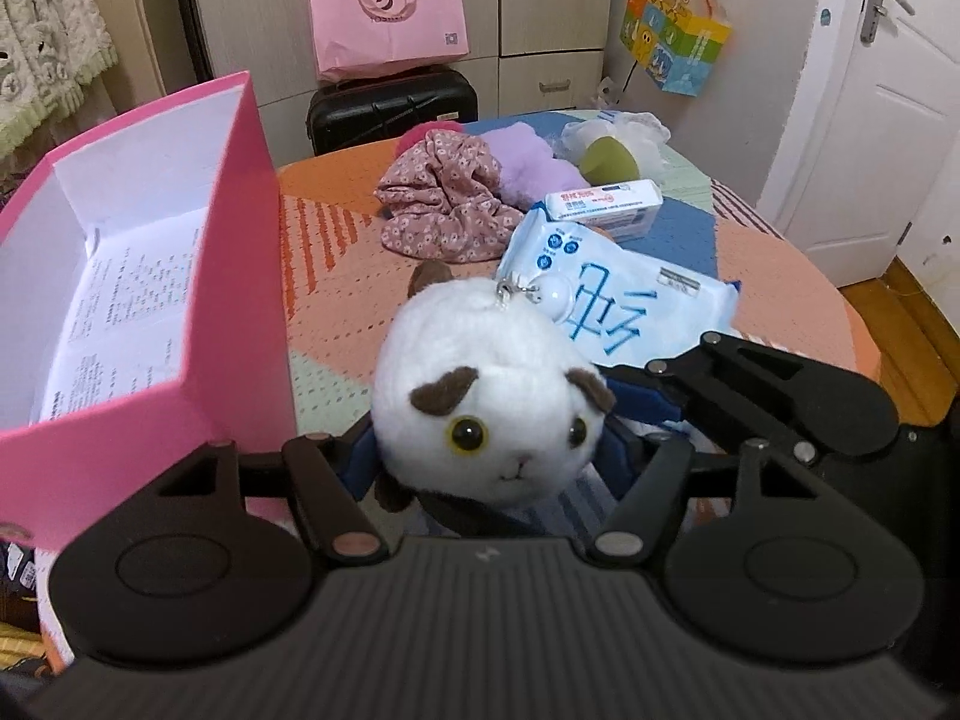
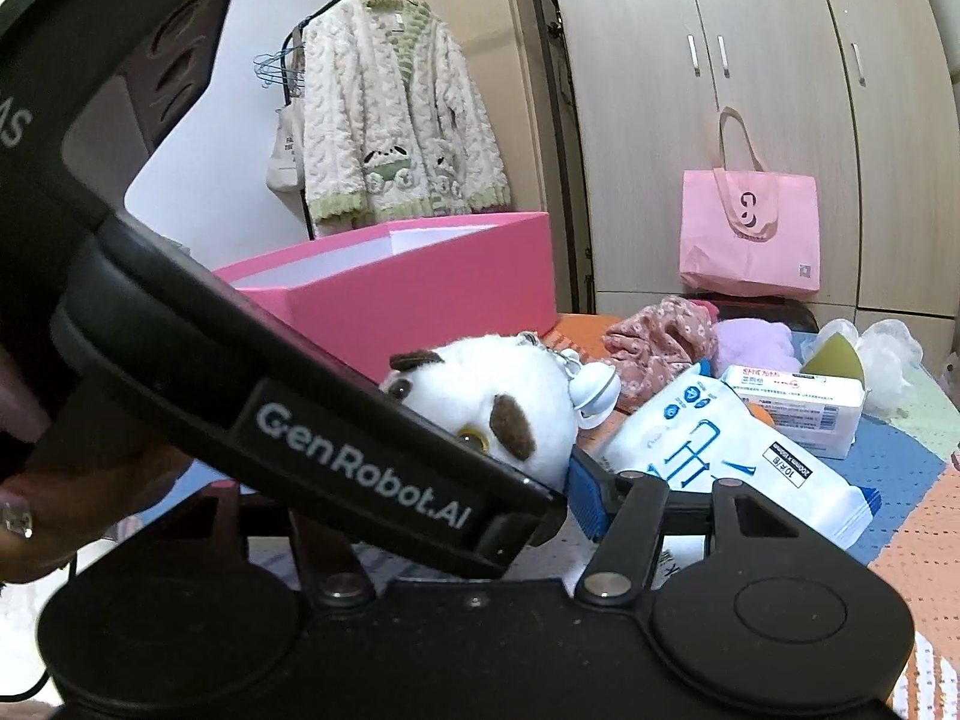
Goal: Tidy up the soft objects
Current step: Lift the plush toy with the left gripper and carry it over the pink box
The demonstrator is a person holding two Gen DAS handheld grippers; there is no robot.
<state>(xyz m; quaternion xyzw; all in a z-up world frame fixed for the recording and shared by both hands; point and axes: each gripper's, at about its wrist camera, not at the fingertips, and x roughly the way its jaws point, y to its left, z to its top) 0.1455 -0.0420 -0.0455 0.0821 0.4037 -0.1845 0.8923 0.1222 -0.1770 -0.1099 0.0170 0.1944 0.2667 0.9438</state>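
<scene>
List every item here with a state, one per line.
plush hamster: between the left gripper's fingers, gripped
pink box: open
wet wipes pack: flat, sealed
floral cloth: crumpled
right gripper: partly hidden, grip unclear

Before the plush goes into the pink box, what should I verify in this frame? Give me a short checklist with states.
1. Plush toy seated between the left claw pads: ok.
2. Pink box open, with room inside: ok; only a printed sheet shows.
3. Right claw clear of the toy: cannot tell; one blue pad sits close beside it, and the other finger is hidden.
4. Toy's bell charm free of the wipes pack: cannot tell; it overlaps the pack in both views.
</scene>
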